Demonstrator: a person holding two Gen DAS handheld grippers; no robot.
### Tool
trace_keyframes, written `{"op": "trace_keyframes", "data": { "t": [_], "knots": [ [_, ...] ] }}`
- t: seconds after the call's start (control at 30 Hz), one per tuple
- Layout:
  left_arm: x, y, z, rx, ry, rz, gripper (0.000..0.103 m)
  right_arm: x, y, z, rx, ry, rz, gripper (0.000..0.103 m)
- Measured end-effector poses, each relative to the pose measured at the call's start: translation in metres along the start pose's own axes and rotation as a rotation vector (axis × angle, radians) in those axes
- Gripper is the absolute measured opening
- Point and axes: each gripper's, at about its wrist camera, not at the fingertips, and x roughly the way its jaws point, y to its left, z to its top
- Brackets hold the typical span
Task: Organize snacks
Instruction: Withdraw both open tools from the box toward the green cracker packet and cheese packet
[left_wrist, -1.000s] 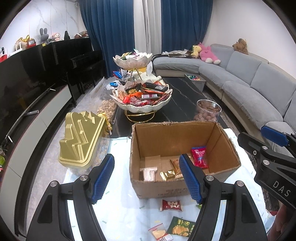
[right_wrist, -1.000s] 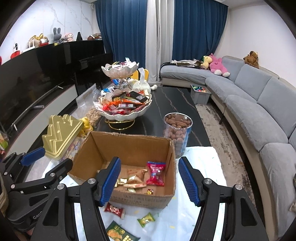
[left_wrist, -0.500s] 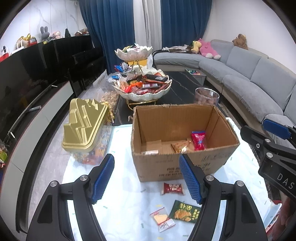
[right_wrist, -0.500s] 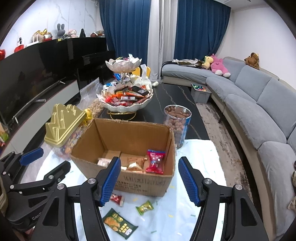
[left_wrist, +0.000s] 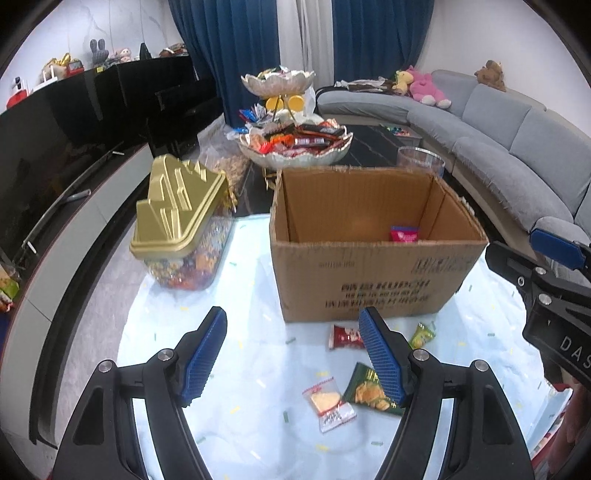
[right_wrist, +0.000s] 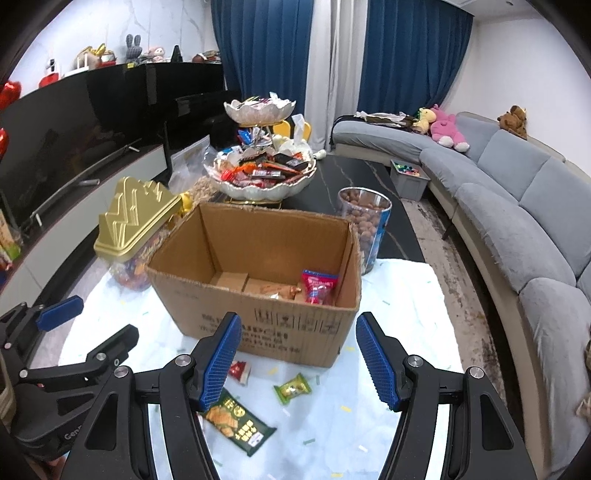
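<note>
Four loose snack packets lie on the pale cloth just in front of the cardboard box (left_wrist: 373, 254): a red packet (left_wrist: 343, 336), a small green candy (left_wrist: 422, 336), a dark green chip bag (left_wrist: 369, 387) and a clear-wrapped biscuit (left_wrist: 327, 400). Both grippers hover near that side of the box, the left gripper (left_wrist: 293, 360) and right gripper (right_wrist: 299, 363) each spread wide and holding nothing. Inside the box leans a red pouch (right_wrist: 317, 286).

"DAS" on right tongs (left_wrist: 554, 266), "Gen" on left tongs (right_wrist: 88, 354)
</note>
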Motion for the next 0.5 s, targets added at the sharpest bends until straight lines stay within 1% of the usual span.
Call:
{"op": "trace_keyframes", "data": {
  "t": [0.2, 0.5],
  "knots": [
    [0.005, -0.003, -0.024, 0.014, 0.035, -0.001, 0.074, 0.005, 0.004, -0.016, -0.049, 0.029, 0.017, 0.065],
    [0.018, -0.012, -0.056, 0.047, 0.124, -0.023, 0.077, 0.014, 0.017, -0.043, -0.159, 0.089, 0.066, 0.065]
  ]
}}
